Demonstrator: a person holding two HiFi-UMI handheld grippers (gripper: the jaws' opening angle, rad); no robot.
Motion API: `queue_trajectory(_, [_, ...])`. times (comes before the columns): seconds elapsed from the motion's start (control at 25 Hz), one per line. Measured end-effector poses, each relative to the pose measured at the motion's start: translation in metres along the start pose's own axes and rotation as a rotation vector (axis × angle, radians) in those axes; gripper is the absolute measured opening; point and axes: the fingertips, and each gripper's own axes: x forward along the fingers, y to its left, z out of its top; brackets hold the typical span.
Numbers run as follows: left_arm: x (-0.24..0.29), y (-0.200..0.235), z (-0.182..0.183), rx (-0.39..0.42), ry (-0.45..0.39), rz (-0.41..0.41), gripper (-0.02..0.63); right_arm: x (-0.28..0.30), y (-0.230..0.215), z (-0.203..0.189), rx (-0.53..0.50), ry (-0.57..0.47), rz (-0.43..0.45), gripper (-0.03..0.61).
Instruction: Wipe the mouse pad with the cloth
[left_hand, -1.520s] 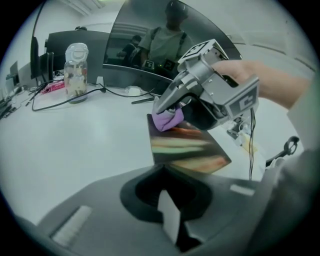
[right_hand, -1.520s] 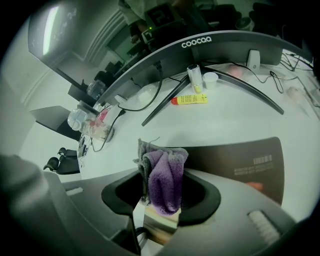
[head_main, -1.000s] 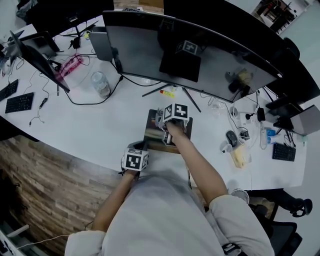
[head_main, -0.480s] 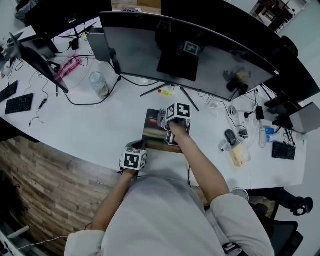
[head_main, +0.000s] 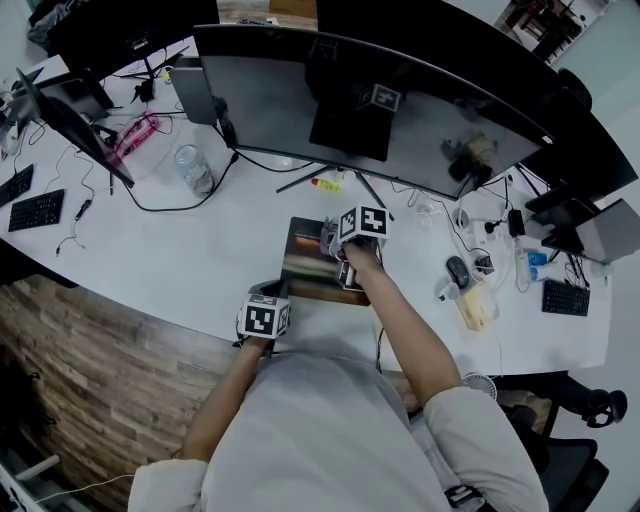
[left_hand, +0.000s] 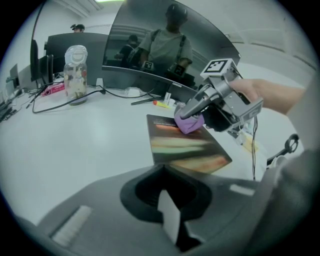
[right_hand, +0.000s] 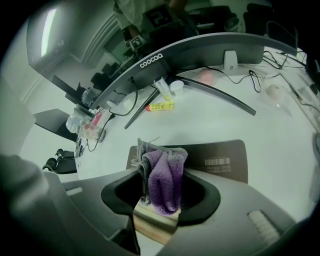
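The right tool (left_hand: 186, 114), clamped on the purple cloth (right_hand: 162, 182), slides to its own right along the mouse pad (left_hand: 187, 147), off the corner it rubbed 1.5 s ago, so the pad's barcode (right_hand: 217, 162) now lies nearer it and the yellow tube (right_hand: 160, 106) ahead sits further left.

Head view looks down; all 3 views share the mouse pad (head_main: 306, 266).

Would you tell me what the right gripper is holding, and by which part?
The right gripper holds the purple cloth, pinched around its bunched middle.
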Motion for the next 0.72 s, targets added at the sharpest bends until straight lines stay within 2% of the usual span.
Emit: queue_trajectory(0.72, [-0.001, -0.001, -0.001, 0.01, 0.0, 0.011, 0.0, -0.024, -0.048, -0.003, 0.019, -0.012, -0.046, 0.186])
